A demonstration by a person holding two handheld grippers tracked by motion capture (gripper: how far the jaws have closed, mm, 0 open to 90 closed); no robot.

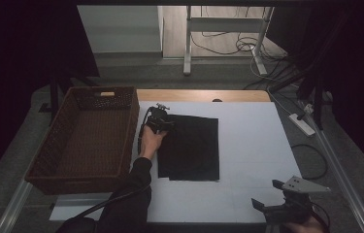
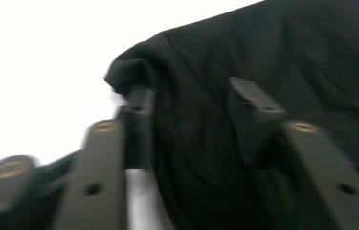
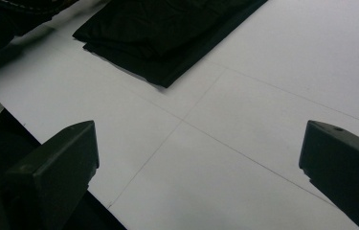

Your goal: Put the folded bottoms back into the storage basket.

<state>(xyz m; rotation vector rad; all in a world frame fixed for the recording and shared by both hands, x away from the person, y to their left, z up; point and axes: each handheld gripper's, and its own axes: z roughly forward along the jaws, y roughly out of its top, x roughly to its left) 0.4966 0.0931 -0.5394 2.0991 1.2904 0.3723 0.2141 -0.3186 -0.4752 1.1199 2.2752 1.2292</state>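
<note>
1. Nearest the high camera, at the bottom right, sits my right gripper (image 1: pixel 267 206), held low over the white table top (image 1: pixel 252 145) with its grey three-cornered plate on top.
2. Its two jaws stand wide apart, and in the right gripper view only bare white surface lies between them; it holds nothing.
3. Farther up the table, my left hand (image 1: pixel 151 141) reaches forward from a dark sleeve and carries my left gripper (image 1: pixel 162 122) to the far left corner of the black cloth (image 1: pixel 191 145).
4. That cloth lies folded flat, roughly square, a little left of the middle of the white top, well apart from my right gripper.
5. In the left gripper view the cloth (image 2: pixel 273 62) bunches up at its corner, and a raised fold of it sits between my two jaws.
6. One jaw tip is tucked at the cloth's edge, the other lies on top of the fabric; the jaws are partly closed around the fold, though the picture is blurred and I cannot tell if the pads press it firmly.
7. Left of the cloth, just beside the white top, stands a brown wicker basket (image 1: pixel 121 145).
</note>
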